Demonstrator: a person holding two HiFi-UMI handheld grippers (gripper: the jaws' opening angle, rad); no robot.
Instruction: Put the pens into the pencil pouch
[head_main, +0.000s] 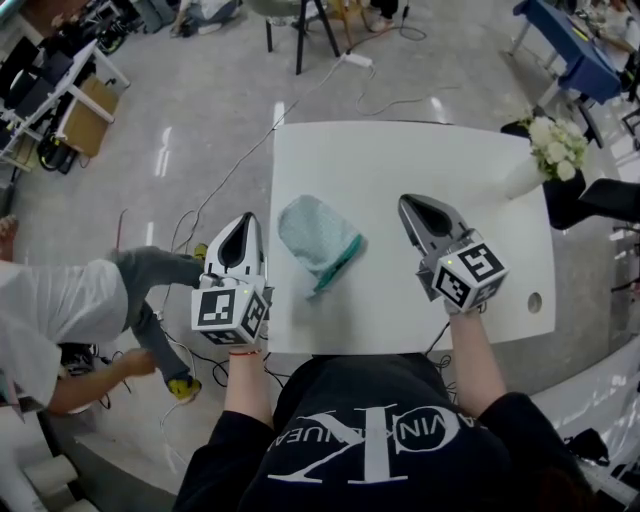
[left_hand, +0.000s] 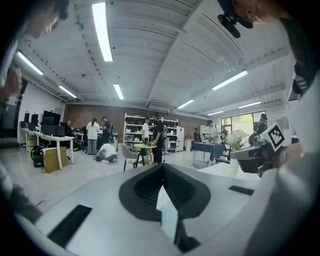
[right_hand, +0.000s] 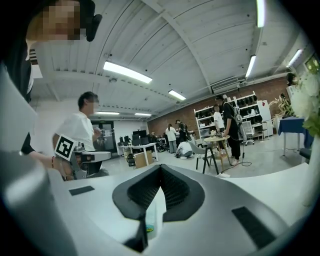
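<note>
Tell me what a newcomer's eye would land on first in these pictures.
A pale green pencil pouch lies alone near the middle of the white table. The left gripper and right gripper flank it, both shut and empty. White flowers stand at the table's far right corner.

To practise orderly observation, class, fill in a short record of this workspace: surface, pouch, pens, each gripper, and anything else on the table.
surface: white rectangular table
pouch: pale teal fabric pencil pouch, lying flat near the table's middle, apart from both grippers
pens: none visible
left gripper: jaws together, nothing held, near the table's left edge
right gripper: jaws together, nothing held, right of the pouch
other: white flowers in a white vase, far right corner
</note>
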